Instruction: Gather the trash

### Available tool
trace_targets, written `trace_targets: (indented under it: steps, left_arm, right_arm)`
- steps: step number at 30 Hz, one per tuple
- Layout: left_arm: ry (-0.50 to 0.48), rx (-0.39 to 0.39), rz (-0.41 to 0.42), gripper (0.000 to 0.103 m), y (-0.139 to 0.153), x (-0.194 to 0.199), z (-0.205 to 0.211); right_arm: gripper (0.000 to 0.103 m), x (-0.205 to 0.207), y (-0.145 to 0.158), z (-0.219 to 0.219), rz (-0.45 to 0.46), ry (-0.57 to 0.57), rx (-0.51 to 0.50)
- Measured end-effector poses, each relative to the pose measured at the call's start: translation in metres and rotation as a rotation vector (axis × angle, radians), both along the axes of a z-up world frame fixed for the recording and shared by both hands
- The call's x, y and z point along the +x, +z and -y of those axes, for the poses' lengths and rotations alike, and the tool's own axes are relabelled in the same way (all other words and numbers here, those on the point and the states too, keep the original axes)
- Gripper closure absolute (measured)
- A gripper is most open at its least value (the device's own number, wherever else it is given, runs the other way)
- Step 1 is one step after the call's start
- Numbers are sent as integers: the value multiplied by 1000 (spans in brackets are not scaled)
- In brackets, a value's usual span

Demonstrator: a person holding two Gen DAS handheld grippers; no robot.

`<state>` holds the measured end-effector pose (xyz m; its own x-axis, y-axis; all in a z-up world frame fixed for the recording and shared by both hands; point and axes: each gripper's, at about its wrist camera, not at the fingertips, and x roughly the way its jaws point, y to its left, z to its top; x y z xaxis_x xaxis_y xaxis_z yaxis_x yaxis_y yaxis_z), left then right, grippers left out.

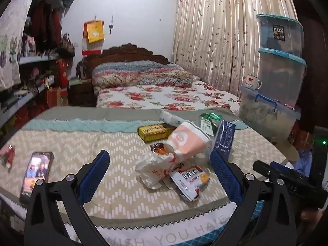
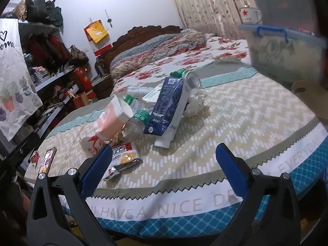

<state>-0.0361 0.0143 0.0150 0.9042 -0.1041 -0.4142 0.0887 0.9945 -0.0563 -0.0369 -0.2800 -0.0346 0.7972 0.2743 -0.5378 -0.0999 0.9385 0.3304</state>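
- Step in hand: approach. Nothing is collected yet; the trash lies in a loose heap on the patterned tablecloth [image 2: 235, 112], and both tools stand off from it at the near edge of the table.
- Left gripper [image 1: 160, 164]: fingers spread wide and empty. In the left wrist view the heap sits between and just beyond the blue pads; the white plastic bag [image 1: 151, 172] and the red-and-white snack wrapper [image 1: 190, 179] are nearest, at about 12 o'clock from the gripper.
- Right gripper [image 2: 164, 157]: fingers likewise released, nothing between them. The blue-and-white carton [image 2: 167, 110] leans at about 12 o'clock from it, well beyond the fingertips.
- Heap contents: a tipped pink paper cup [image 1: 188, 141] resting on the bag, a yellow box [image 1: 155, 132] behind it at 11 o'clock, a green packet [image 1: 209, 121] at the far side, a silver can [image 2: 192, 80] touching the top of the carton, and crumpled clear bottles with green caps [image 2: 141, 115] beside the cup.
- A phone [image 1: 37, 172] lies well apart at 9 o'clock of the heap; judged not to be trash.
- No bin or bag for the trash is visible in either view.
- Next move, as judged: one gripper advances onto a single item. The carton suits the right gripper; it leans on other pieces, so removal may topple the can.
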Motion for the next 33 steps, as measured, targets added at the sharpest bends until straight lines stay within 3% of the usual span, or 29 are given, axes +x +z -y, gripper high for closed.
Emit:
trace_targets:
  steps: [10,17,22,33]
  left_arm:
    - [83,170,101,9,12,20,8]
    - [110,142,26,9,20,53,0]
    - [116,150,-40,9,9,63,-2]
    - [135,167,-96,9,-6,74,-6]
  right_arm:
    - [3,6,-4,-1,-20,13,-3]
    - [3,6,1,3,2,-10,-27]
    - [5,7,1,6,2,-28,-30]
    - [22,8,1,8,-8,-34,-31]
